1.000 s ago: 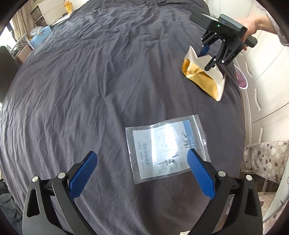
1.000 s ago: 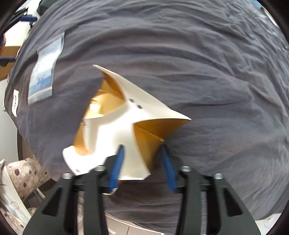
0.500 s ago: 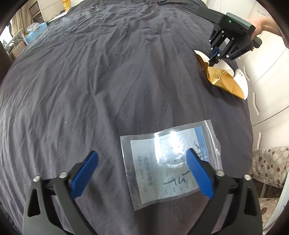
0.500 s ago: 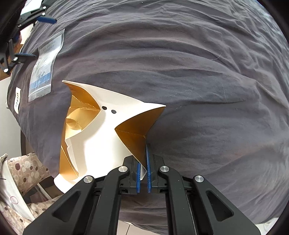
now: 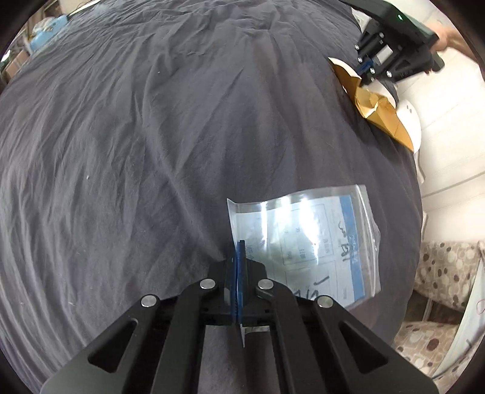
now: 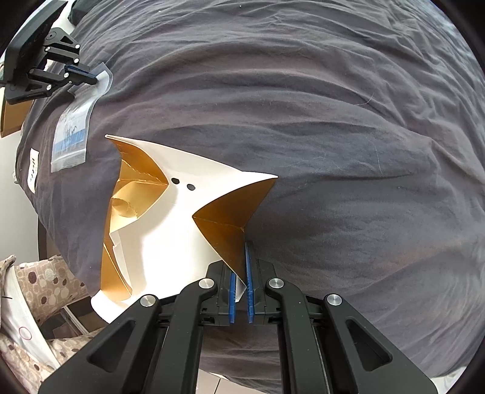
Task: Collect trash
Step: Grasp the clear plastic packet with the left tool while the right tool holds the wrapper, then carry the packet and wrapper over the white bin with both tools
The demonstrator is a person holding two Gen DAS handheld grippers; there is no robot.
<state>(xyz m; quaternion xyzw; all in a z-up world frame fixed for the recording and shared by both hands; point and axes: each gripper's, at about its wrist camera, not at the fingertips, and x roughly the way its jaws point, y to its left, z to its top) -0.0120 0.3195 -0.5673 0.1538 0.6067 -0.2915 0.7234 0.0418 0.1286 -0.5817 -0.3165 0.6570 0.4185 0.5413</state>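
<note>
A clear plastic zip bag (image 5: pixel 306 242) with a blue-and-white printed label lies on the dark grey bed cover (image 5: pixel 151 136). My left gripper (image 5: pixel 239 263) is shut on the bag's left edge. The bag also shows in the right wrist view (image 6: pixel 74 133), with the left gripper (image 6: pixel 88 75) on its far end. A flattened white and gold cardboard box (image 6: pixel 169 224) lies at the bed's edge. My right gripper (image 6: pixel 241 272) is shut on one gold flap of it. In the left wrist view the box (image 5: pixel 379 112) hangs from the right gripper (image 5: pixel 365 68) at the far right.
A small white label (image 6: pixel 32 165) lies on the cover near the bed's edge. A chair with a spotted cushion (image 5: pixel 436 272) stands beside the bed, in front of white cabinet doors (image 5: pixel 448 127). Furniture and a light blue object (image 5: pixel 45 27) stand beyond the far left of the bed.
My left gripper has come down and shut on the plastic bag's edge; it was open before. My right gripper closed on the box flap a second ago and still holds it.
</note>
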